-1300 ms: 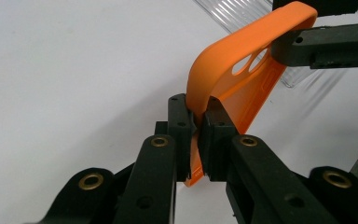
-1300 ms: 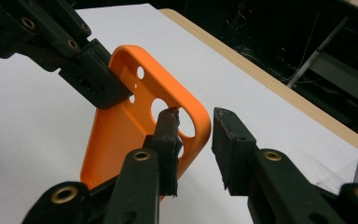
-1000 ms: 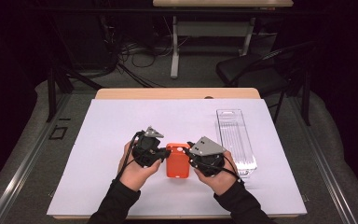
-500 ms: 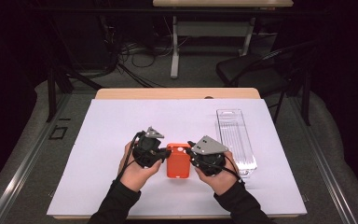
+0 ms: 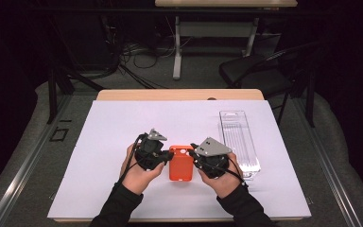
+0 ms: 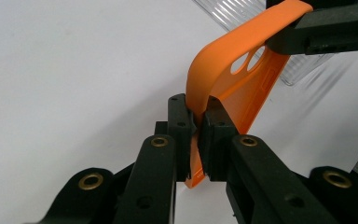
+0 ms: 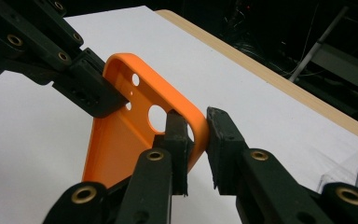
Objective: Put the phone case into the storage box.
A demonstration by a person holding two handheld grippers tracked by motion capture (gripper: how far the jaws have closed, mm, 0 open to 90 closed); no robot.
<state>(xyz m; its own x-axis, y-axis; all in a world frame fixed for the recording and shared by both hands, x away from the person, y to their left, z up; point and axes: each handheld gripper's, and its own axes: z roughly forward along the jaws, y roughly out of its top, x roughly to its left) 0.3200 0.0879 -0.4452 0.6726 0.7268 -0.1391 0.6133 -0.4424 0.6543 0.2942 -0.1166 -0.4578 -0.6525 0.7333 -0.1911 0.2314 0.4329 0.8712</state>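
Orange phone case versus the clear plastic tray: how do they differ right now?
The orange phone case is opaque and smooth with round cut-outs; the clear ribbed plastic tray is see-through, longer and narrower. The case is pinched at opposite edges by the left gripper and right gripper, both shut on its rim; the tray lies untouched to its right. Both are over the white table cover.

A white sheet [image 5: 123,127] is spread over a wooden table [image 5: 179,94], which is set on grey carpeted floor [image 5: 23,142]. Beyond the table, a black chair [image 5: 260,78] and a tangle of cables [image 5: 137,56] are seen beneath a second desk [image 5: 224,4]. The room behind is kept dark.
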